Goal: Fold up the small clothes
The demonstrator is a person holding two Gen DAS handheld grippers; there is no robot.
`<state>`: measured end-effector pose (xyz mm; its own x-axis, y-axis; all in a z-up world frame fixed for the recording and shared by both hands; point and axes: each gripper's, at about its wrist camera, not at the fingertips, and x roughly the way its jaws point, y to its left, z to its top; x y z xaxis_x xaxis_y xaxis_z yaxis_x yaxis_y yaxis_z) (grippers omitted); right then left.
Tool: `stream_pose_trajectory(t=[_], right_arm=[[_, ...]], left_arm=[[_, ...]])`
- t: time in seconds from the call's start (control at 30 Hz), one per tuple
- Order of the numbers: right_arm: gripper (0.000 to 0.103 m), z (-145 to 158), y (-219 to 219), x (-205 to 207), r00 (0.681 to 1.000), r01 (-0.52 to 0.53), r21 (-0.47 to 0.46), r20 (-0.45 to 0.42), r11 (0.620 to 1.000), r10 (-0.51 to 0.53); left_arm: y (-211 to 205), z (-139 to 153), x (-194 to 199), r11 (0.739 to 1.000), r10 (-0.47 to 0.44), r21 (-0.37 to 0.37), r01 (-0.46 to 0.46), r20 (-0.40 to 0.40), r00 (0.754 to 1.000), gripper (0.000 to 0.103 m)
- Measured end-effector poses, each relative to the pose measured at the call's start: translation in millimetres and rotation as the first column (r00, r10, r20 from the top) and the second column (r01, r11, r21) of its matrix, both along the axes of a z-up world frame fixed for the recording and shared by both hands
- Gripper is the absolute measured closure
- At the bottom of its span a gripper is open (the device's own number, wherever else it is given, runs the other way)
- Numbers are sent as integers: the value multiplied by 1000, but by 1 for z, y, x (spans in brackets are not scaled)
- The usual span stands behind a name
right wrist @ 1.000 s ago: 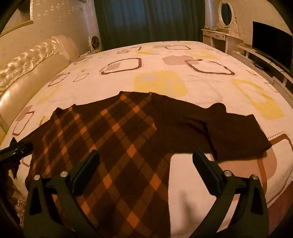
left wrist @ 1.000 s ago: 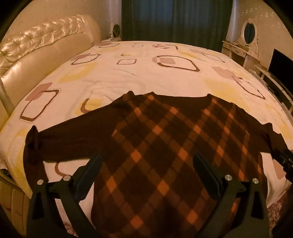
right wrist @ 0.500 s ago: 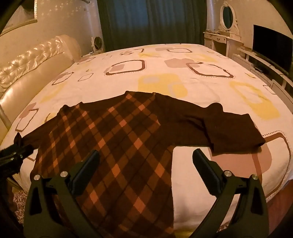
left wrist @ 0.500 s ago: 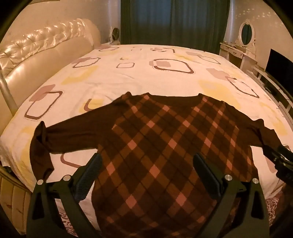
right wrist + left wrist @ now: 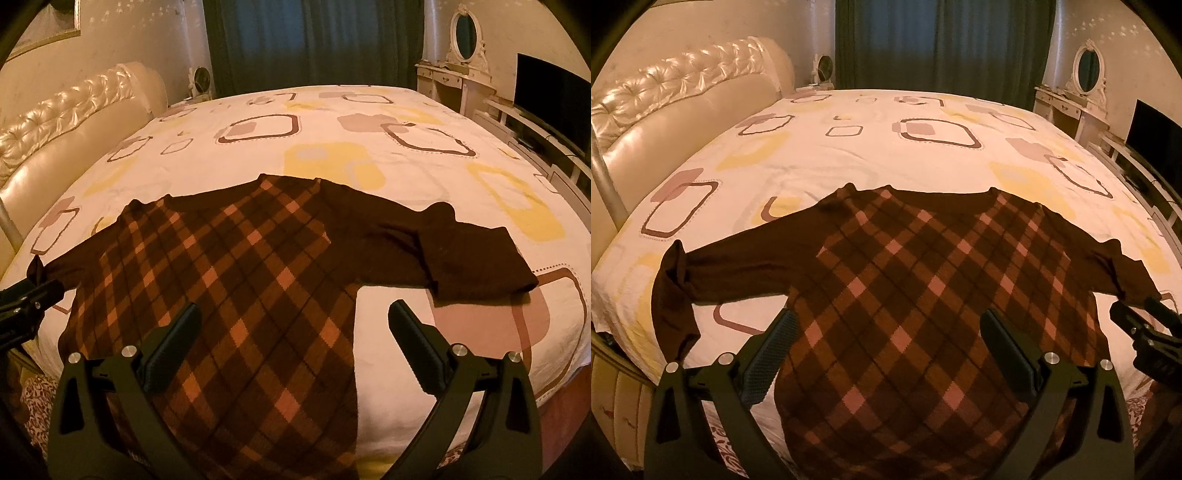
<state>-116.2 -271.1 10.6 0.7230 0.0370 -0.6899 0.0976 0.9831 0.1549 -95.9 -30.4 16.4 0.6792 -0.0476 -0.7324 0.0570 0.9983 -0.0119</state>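
Sweater [image 5: 923, 295] is recorded lying flat on the bed [image 5: 849, 155], neckline toward the far side, hem hanging over the near edge. Compared with one second ago, both cameras have been drawn back and raised: more of the sweater and bedspread is framed, and the garment itself appears unmoved. This is judged as a retreat to survey before the first fold; no fold has yet been made.

Left tongs [image 5: 886, 350] are held wide apart above the lower body of the sweater, nothing between the pads. Right tongs [image 5: 295, 343] are likewise spread and empty, over the hem on the right side.

Count: one sweater; two sleeves. Left sleeve [image 5: 738, 269] is extended, its cuff drooping at the bed edge. Right sleeve [image 5: 461, 258] is doubled back on itself, though whether the cuff lies fully flat cannot be settled from this distorted view. Two tongs are noted.
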Motion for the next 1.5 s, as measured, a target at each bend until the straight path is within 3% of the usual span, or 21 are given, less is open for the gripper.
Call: stream_pose_trajectory(t=[1.5], right_arm=[[2, -8, 5, -3, 1000, -3, -11, 2, 1000, 3]], left_arm=[[1, -5, -1, 1000, -3, -3, 3, -11, 1000, 4]])
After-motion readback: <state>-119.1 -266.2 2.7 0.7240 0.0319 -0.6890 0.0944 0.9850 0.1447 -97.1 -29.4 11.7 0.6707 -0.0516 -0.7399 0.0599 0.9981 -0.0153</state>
